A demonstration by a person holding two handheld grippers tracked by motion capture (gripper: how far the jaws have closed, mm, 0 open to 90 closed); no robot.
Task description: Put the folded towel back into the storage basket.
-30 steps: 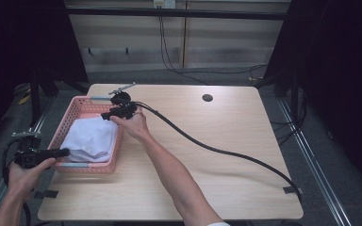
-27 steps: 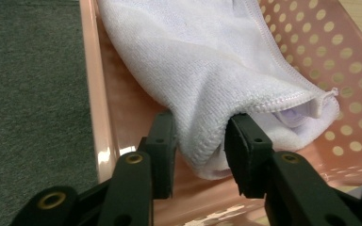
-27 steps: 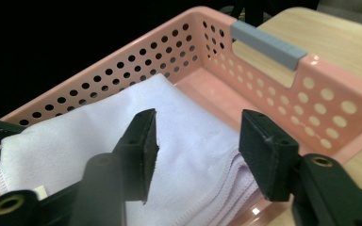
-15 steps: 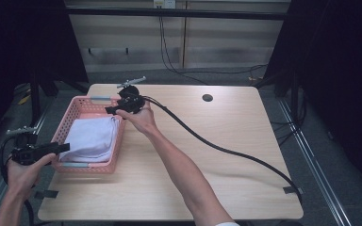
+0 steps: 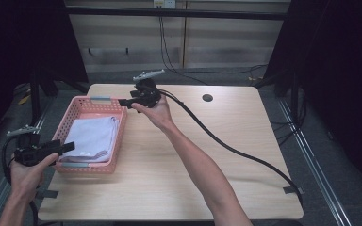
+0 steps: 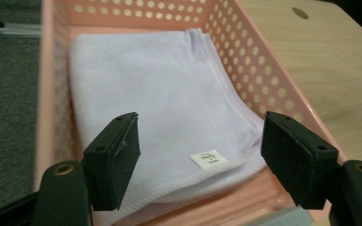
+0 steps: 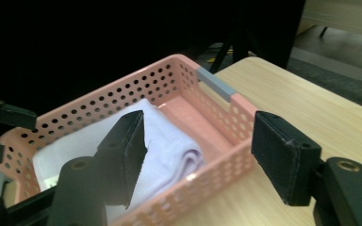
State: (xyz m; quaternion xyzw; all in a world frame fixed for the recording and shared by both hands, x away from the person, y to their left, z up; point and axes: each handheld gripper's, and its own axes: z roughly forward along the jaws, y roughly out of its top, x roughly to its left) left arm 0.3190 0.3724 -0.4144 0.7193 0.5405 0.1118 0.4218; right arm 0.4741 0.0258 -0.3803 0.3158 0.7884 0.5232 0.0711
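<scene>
The folded lavender towel (image 5: 92,137) lies flat inside the pink basket (image 5: 117,141). The left gripper (image 5: 62,147) at the basket's near end and the right gripper (image 5: 125,103) above its far corner have just been opening, nothing between the jaws. Bare table (image 5: 245,155) spreads right of the basket.

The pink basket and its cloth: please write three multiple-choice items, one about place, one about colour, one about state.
1. Where does the folded cloth lie?
A. on the bare table
B. inside the pink basket
C. on the floor

2. What colour is the cloth?
A. pale lilac-white
B. dark green
C. red

3. How do the jaws of the left hand-held gripper stand?
A. shut on the cloth
B. shut empty
C. open, apart from the cloth

Key: 1 B, basket walls surround it; 2 A, seen in both gripper views; 3 C, a wide gap between the pads.
</scene>
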